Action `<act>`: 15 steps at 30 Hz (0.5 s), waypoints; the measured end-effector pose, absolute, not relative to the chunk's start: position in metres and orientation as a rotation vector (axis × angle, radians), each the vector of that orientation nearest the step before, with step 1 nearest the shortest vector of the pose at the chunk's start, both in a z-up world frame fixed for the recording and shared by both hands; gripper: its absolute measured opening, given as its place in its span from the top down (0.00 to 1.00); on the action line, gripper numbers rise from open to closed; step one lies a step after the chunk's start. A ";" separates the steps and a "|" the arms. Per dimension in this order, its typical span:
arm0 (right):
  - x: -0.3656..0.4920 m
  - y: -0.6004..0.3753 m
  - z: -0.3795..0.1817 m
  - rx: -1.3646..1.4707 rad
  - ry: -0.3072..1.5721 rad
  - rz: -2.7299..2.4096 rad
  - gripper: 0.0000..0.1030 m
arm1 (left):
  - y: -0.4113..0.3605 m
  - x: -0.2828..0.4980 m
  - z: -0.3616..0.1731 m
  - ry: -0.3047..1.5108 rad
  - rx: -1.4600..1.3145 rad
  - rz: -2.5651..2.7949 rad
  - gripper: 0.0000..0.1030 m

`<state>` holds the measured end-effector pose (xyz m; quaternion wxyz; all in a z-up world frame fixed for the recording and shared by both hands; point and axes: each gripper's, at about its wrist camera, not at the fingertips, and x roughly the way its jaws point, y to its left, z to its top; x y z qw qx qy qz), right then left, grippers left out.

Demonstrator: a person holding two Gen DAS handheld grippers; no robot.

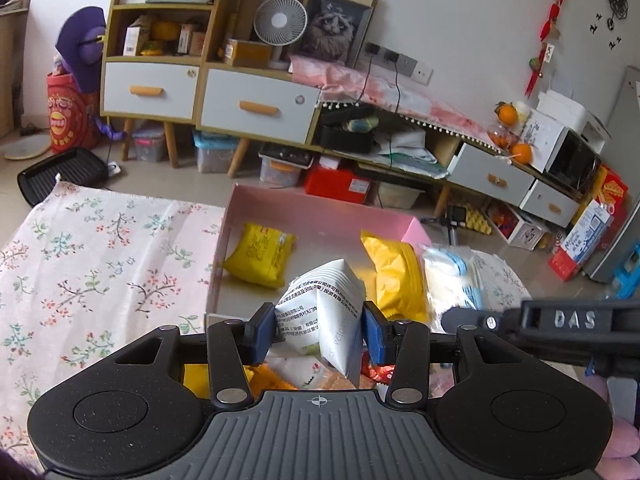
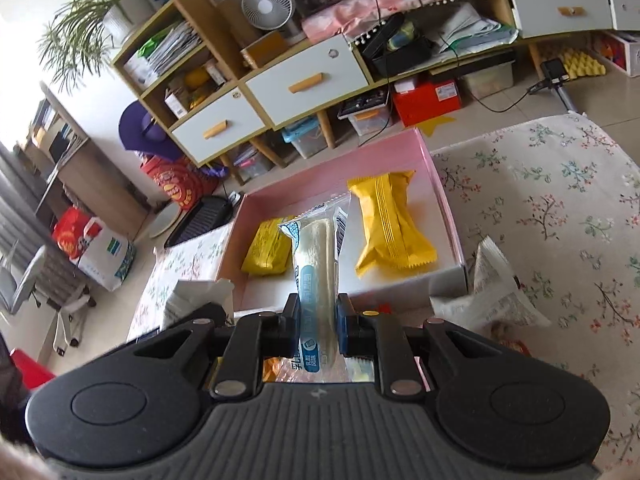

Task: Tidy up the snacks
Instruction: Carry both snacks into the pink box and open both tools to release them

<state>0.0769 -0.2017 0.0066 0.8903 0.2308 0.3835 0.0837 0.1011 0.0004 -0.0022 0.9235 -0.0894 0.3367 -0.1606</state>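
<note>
The left hand-held gripper (image 1: 319,330) is pinching a white snack packet (image 1: 326,304) with black writing on it. Its blue pads are pressing on both sides of the packet. The packet is sticking up, just in front of the near wall of the pink box (image 1: 320,210).

The right hand-held gripper (image 2: 318,322) is pinching a long clear packet with a pale roll inside (image 2: 316,264). This packet is pointing out over the near edge of the pink box (image 2: 440,176).

Inside the box, two yellow packets are lying on the floor of it. The small yellow packet (image 2: 267,250) is sitting on the left and the big yellow packet (image 2: 390,224) is sitting on the right, a little apart.

The box is resting on a surface covered with a flowery cloth (image 1: 92,264). More snacks are lying in a pile just under both grippers, but they are too hidden to tell apart.
</note>
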 end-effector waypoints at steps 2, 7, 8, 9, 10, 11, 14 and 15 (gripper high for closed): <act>0.082 -0.205 0.005 0.501 0.796 0.171 0.85 | -0.004 0.107 -0.004 0.703 -0.179 -0.328 0.58; 0.101 -0.211 0.008 0.509 0.756 0.167 0.85 | -0.018 0.127 -0.005 0.679 -0.050 -0.317 0.58; 0.105 -0.211 0.008 0.490 0.749 0.166 0.85 | -0.020 0.132 -0.005 0.676 -0.029 -0.316 0.58; 0.108 -0.211 0.007 0.472 0.746 0.161 0.85 | -0.022 0.137 -0.006 0.674 -0.009 -0.315 0.58; 0.112 -0.211 0.006 0.457 0.746 0.158 0.85 | -0.024 0.141 -0.006 0.672 0.010 -0.317 0.58; 0.116 -0.211 0.004 0.453 0.747 0.161 0.85 | -0.027 0.145 -0.008 0.671 0.028 -0.321 0.58; 0.127 -0.210 -0.002 0.459 0.743 0.180 0.85 | -0.034 0.154 -0.015 0.673 0.078 -0.343 0.58; 0.129 -0.208 -0.004 0.456 0.743 0.189 0.85 | -0.036 0.156 -0.018 0.675 0.094 -0.351 0.58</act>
